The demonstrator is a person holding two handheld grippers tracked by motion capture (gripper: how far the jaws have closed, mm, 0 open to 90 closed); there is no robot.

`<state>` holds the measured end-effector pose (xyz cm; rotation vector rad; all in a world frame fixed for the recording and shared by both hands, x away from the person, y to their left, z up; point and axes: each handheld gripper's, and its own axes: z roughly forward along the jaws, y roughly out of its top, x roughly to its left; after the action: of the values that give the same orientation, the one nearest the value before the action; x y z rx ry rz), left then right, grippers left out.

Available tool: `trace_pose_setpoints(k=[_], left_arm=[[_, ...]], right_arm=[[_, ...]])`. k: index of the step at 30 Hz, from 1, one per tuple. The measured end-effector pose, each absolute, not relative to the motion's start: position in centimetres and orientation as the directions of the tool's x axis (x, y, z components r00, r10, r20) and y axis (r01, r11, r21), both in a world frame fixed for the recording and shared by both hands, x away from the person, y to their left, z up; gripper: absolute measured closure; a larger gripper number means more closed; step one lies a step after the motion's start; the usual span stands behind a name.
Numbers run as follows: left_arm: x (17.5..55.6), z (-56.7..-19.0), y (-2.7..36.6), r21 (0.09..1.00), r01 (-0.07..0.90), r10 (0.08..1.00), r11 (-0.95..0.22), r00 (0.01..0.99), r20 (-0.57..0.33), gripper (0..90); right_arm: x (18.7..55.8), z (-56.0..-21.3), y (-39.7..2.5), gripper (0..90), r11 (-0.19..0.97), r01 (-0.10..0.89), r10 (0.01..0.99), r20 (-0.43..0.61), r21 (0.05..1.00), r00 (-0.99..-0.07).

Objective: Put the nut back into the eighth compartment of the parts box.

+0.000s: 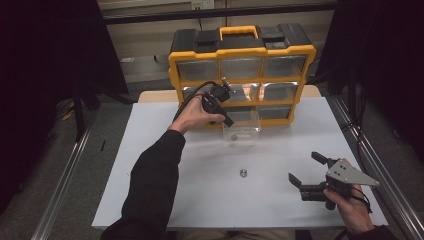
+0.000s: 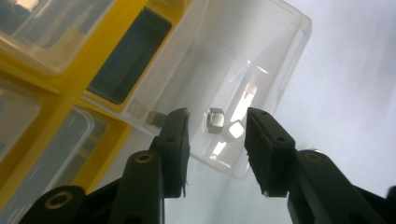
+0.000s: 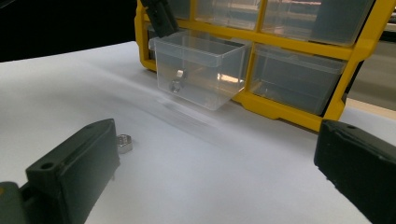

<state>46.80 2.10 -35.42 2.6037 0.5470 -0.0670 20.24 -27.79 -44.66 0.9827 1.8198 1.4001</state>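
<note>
A yellow and black organizer (image 1: 242, 50) with clear drawers stands at the table's far side. One clear drawer (image 1: 241, 131) is pulled out of its bottom row, and a small metal nut (image 1: 233, 135) lies inside. My left gripper (image 1: 228, 101) hovers over the drawer's left side. In the left gripper view, this gripper (image 2: 217, 135) is open, and the nut (image 2: 215, 120) sits in the drawer (image 2: 261, 42) beyond the jaws. A second nut (image 1: 243, 173) lies loose on the table. My right gripper (image 1: 303, 166) rests open at the near right, aimed toward that nut (image 3: 123, 142).
The white table (image 1: 175, 200) has open surface around the loose nut. The organizer's (image 3: 289, 109) other drawers are pushed in. The left forearm reaches across the table's left half. Dark floor and metal rails flank the table.
</note>
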Motion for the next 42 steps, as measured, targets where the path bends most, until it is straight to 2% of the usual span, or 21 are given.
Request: trace_pose_setpoints(k=[5,12,20,30,42], left_arm=[[46.2,-35.5,2.8,0.477,0.365,0.344,-0.800,0.929,-0.134,49.3],[45.5,-35.9,4.2,0.477,0.394,0.383,-0.785,0.915,-0.126,35.7],[44.3,-36.9,4.7,0.487,0.399,0.397,-0.777,0.911,-0.113,15.6],[42.7,-37.7,4.9,0.484,0.383,0.370,-0.787,0.920,-0.126,5.0],[40.4,-38.3,5.2,0.491,0.355,0.349,-0.796,0.931,-0.108,4.3]], right_arm=[[20.2,-44.7,-27.8,0.0,0.159,0.179,0.851,-0.042,0.971,-0.523],[20.2,-44.7,-27.8,0.0,0.158,0.183,0.851,-0.040,0.970,-0.524],[20.2,-44.7,-27.8,0.0,0.159,0.184,0.851,-0.040,0.970,-0.523],[20.2,-44.7,-27.8,0.0,0.159,0.182,0.852,-0.042,0.970,-0.522],[20.2,-44.7,-27.8,0.0,0.163,0.181,0.850,-0.045,0.970,-0.524]])
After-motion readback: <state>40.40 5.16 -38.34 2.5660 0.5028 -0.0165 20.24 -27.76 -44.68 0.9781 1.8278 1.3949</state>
